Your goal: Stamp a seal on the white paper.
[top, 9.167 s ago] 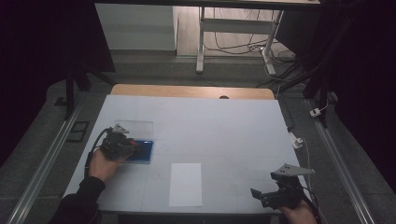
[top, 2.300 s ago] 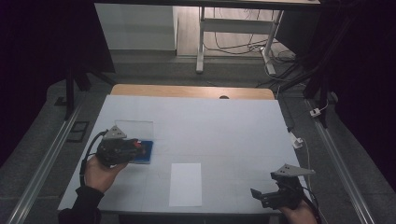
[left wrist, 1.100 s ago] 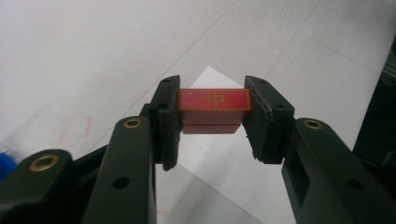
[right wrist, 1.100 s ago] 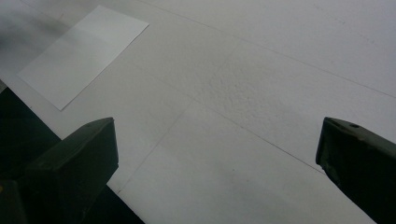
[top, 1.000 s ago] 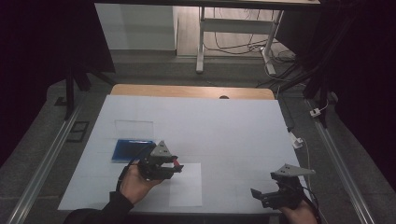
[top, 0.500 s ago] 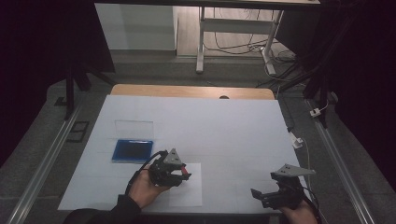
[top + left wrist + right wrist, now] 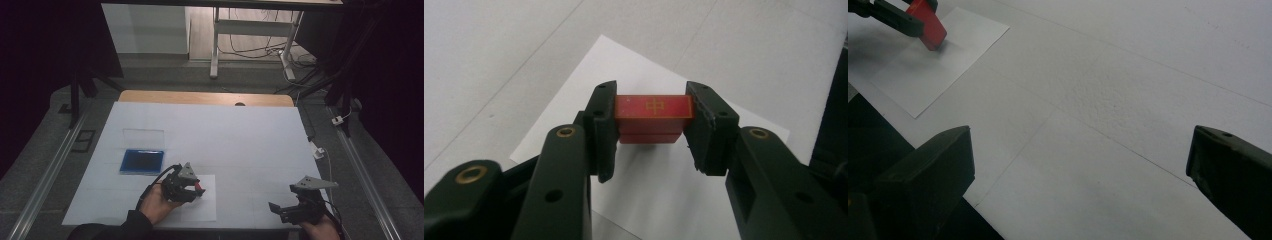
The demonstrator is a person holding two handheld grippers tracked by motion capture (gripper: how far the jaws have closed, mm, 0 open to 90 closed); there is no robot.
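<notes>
Red stamp block [image 7: 653, 117] pinched in the left claw [image 7: 651, 120], hovering over the white paper sheet [image 7: 200, 200], presumably to print; right claw [image 7: 295, 210] idles wide apart.

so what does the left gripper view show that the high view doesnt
Left gripper view alone: the gold mark printed on the red block, and the left claw shut on the block's two ends. High view alone: the blue pad, the clear lid behind it and the right claw at the table's near right edge. Both show the block held over the white sheet.
</notes>
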